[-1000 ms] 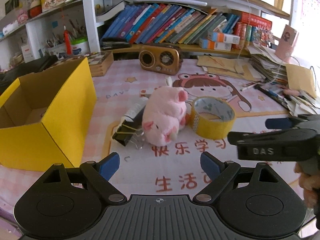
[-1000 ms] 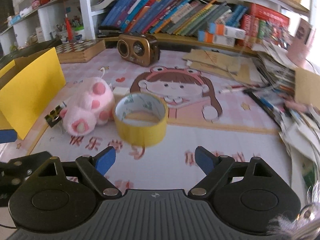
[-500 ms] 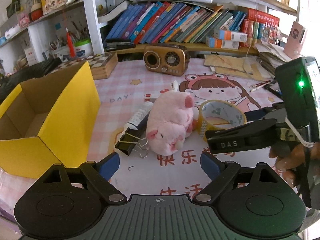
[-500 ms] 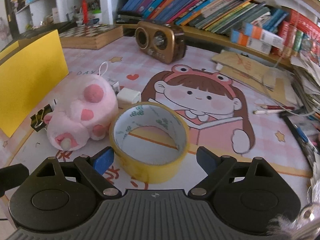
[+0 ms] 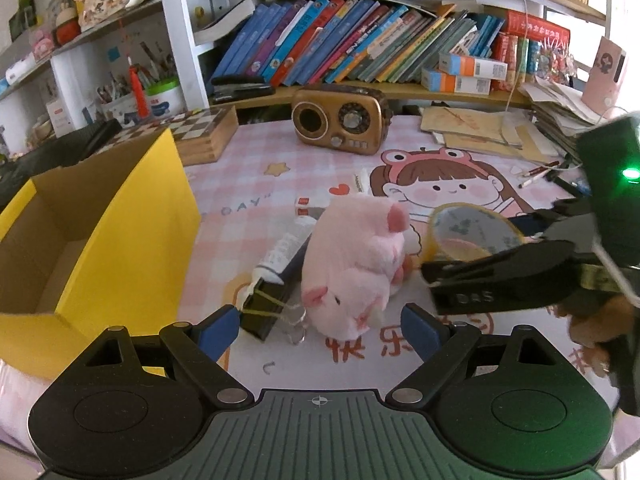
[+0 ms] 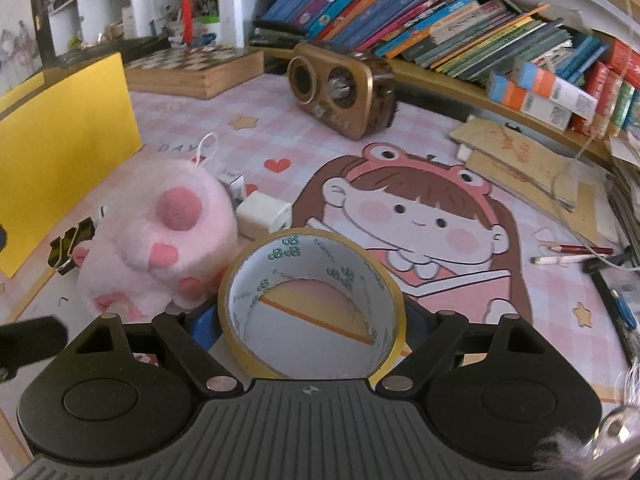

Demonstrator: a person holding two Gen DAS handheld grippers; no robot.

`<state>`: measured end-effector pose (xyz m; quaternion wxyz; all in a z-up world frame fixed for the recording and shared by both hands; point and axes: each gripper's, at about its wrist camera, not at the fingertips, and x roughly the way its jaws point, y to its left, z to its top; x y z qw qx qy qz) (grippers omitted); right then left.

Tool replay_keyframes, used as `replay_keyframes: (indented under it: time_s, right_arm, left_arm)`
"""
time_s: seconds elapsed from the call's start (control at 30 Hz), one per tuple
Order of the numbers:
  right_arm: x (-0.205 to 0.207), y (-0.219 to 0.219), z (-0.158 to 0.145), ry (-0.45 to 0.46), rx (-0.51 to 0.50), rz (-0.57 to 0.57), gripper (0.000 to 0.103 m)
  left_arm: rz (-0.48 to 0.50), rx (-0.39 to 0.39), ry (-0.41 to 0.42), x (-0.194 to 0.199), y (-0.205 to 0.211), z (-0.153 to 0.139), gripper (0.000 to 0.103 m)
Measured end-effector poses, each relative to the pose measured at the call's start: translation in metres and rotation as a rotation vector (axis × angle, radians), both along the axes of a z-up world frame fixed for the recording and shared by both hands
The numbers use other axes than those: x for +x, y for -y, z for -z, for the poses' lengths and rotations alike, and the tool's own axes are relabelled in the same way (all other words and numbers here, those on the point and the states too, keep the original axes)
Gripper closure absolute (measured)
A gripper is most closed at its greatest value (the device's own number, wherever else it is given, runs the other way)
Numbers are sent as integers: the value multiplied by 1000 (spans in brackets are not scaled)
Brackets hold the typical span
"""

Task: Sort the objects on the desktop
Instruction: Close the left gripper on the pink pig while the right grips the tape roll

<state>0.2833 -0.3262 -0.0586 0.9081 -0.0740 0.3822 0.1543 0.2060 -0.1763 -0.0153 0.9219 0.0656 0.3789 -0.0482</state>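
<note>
A yellow tape roll [image 6: 312, 304] lies on the pink desk mat, between the fingers of my right gripper [image 6: 308, 326], whose jaws stand open on either side of it. The roll also shows in the left wrist view [image 5: 468, 236]. A pink plush pig [image 5: 356, 264] lies just left of the roll, also seen in the right wrist view [image 6: 156, 240]. My left gripper [image 5: 320, 326] is open and empty, just short of the plush and a black binder clip [image 5: 264, 308]. A white tube [image 5: 286, 248] lies behind the clip. An open yellow box [image 5: 120, 216] stands at the left.
A brown retro radio [image 5: 340, 124] and a wooden chessboard box [image 5: 200, 136] stand at the back. A small white cube [image 6: 264, 216] sits behind the plush. Piles of paper and pens [image 6: 576, 252] crowd the right side. Bookshelves [image 5: 360, 52] line the rear.
My right gripper has moved forward until the tape roll sits between its open fingers. My left gripper has come closer to the plush and the binder clip.
</note>
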Motion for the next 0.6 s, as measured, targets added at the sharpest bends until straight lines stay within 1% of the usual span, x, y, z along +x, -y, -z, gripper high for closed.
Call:
replay_keyframes:
  time_s: [0.13,0.23,0.33,0.53,0.57,0.6]
  right_arm:
    - [-7,16,-8,14,29,62,18]
    - [-12,30,-13,10,50,102,18]
    - [-18,41,-17,3,60,135,18]
    - [-30,51,-27,0,99,163,18]
    - [-32,50,-29,2,102,161,18]
    - [-34,50,-30,3,102,159,18]
  left_arm:
    - [36,8,11,14,6,2,13]
    - [54,48,15,29,14,7,13]
    - [68,53,4,45,20,12,13]
    - [99,89,-14,66,31,27,14]
    - [106,85,-13,68,31,29,17]
    - [113,77,-16,68,32,31,22]
